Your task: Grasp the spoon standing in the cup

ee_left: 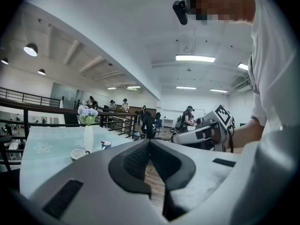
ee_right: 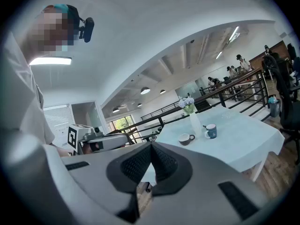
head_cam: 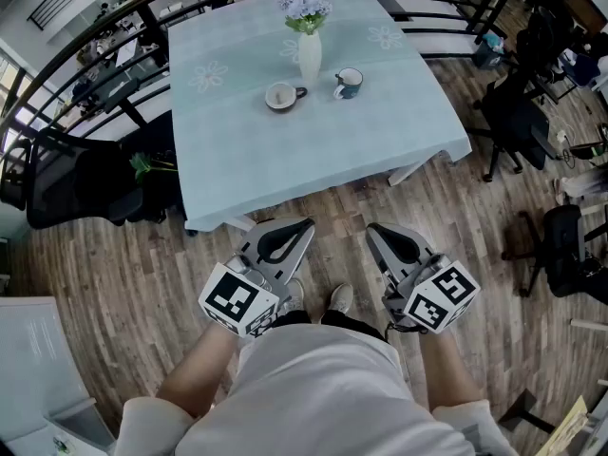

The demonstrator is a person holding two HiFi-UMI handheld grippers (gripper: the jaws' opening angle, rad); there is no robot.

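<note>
On the table with the pale blue cloth [head_cam: 237, 174] stand a blue cup [head_cam: 348, 84], a brown cup [head_cam: 282, 96] and a white vase of flowers [head_cam: 309, 50]. At this distance I cannot make out a spoon in either cup. My left gripper [head_cam: 302, 224] and my right gripper [head_cam: 372, 228] are held side by side over the wooden floor, well short of the table's near edge. Both are shut and hold nothing. The left gripper view shows the brown cup [ee_left: 78, 154] and the blue cup [ee_left: 106, 145] far off. In the right gripper view the blue cup [ee_right: 211, 131] stands right of the vase [ee_right: 194, 124].
A black office chair [head_cam: 76, 183] stands left of the table, and more black chairs [head_cam: 518, 122] to its right. A black railing [head_cam: 95, 41] runs behind the table. A white cabinet [head_cam: 38, 369] is at the lower left. Several people stand far back.
</note>
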